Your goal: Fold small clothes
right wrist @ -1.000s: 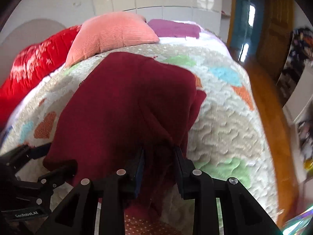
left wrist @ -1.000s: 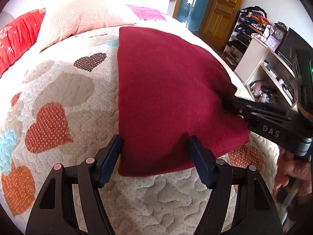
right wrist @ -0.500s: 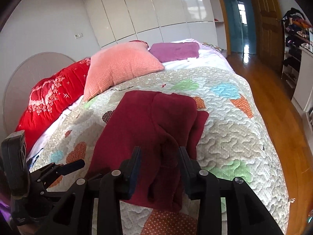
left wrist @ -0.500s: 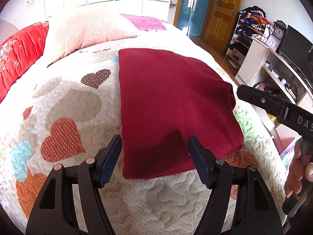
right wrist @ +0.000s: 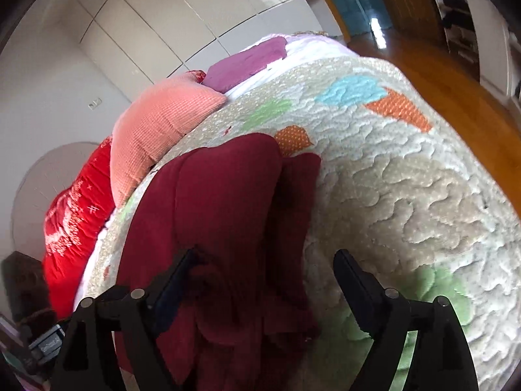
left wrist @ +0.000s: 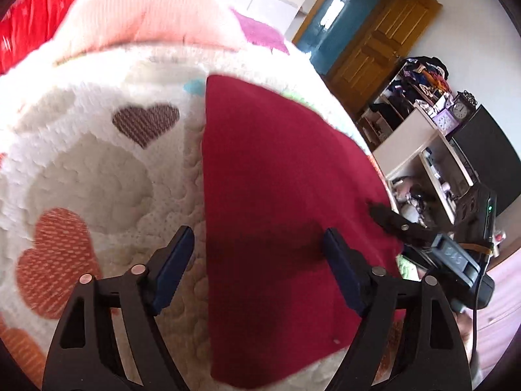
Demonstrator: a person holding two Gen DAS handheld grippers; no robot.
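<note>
Both grippers, L [left wrist: 257, 260] & R [right wrist: 263, 277], spread wide over red garment [left wrist: 276, 195] on quilt [left wrist: 97, 179].

A white quilted bedspread [left wrist: 107, 176] patched with hearts in brown, orange, green and blue covers the bed. At its head, a salmon-pink ribbed pillow [right wrist: 156, 133] leans beside a red embroidered cushion [right wrist: 75, 221], with a folded purple cloth [right wrist: 247, 62] further along. Glossy white wardrobe doors [right wrist: 162, 22] stand behind. An orange-brown wooden door [left wrist: 374, 52] shows beyond, and white shelves [left wrist: 423, 150] carry a lilac clock [left wrist: 447, 120].
</note>
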